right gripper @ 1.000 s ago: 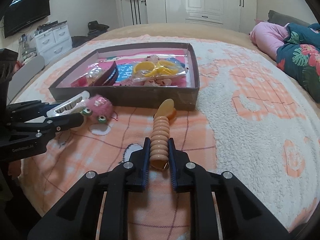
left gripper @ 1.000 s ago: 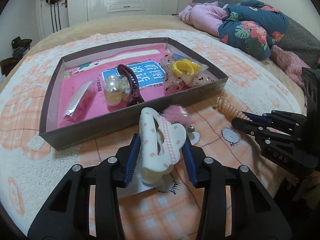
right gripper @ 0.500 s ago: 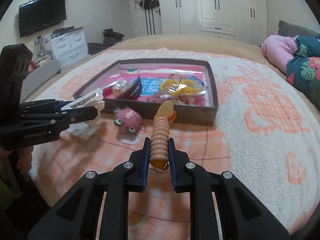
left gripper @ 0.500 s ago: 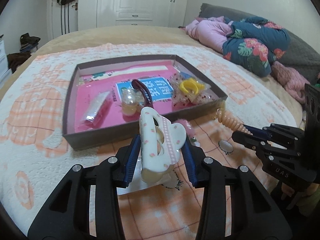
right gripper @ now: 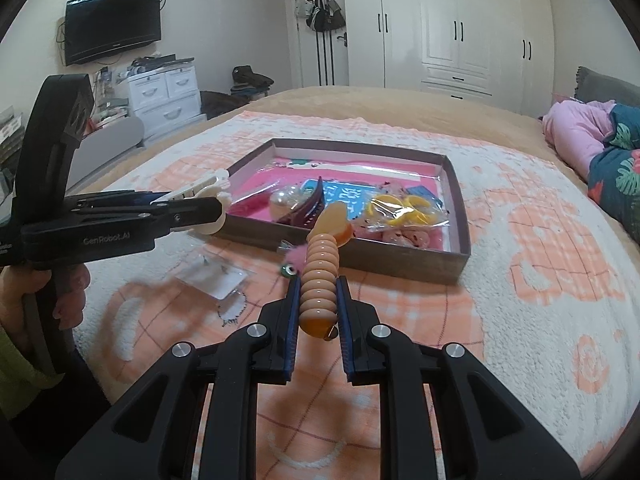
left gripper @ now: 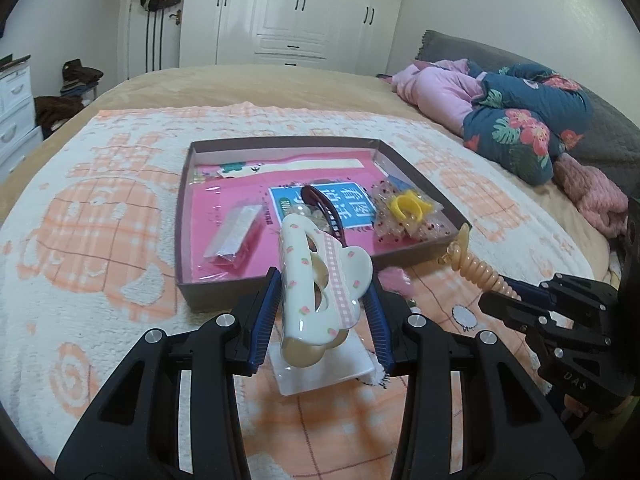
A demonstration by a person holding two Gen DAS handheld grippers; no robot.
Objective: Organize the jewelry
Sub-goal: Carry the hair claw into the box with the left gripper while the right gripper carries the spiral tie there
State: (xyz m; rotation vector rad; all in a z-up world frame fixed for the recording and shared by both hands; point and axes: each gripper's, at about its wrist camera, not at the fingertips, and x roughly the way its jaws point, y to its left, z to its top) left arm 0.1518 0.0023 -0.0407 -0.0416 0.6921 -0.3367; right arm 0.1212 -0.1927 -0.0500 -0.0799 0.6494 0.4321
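My left gripper (left gripper: 322,300) is shut on a white floral hair claw (left gripper: 316,280) and holds it above the blanket, in front of the brown box (left gripper: 280,286). My right gripper (right gripper: 318,300) is shut on a peach ribbed hair clip (right gripper: 320,276), also lifted; the clip shows in the left wrist view (left gripper: 478,268) too. The box (right gripper: 404,266) holds a dark red claw clip (left gripper: 324,210), a yellow bagged piece (left gripper: 408,206), a pearl piece (right gripper: 282,200) and a small packet (left gripper: 236,236). A pink fluffy clip (right gripper: 294,258) and an earring card (right gripper: 218,280) lie on the blanket.
The box sits on an orange-and-white blanket (left gripper: 100,216) on a bed. Pink and floral bedding (left gripper: 516,124) is piled at the right. White wardrobes (right gripper: 460,28) stand behind, and a drawer unit (right gripper: 164,96) and a TV (right gripper: 114,24) at the left.
Both grippers have risen and pulled back from the box with their clips still held. The earring card now lies uncovered on the blanket below the left gripper.
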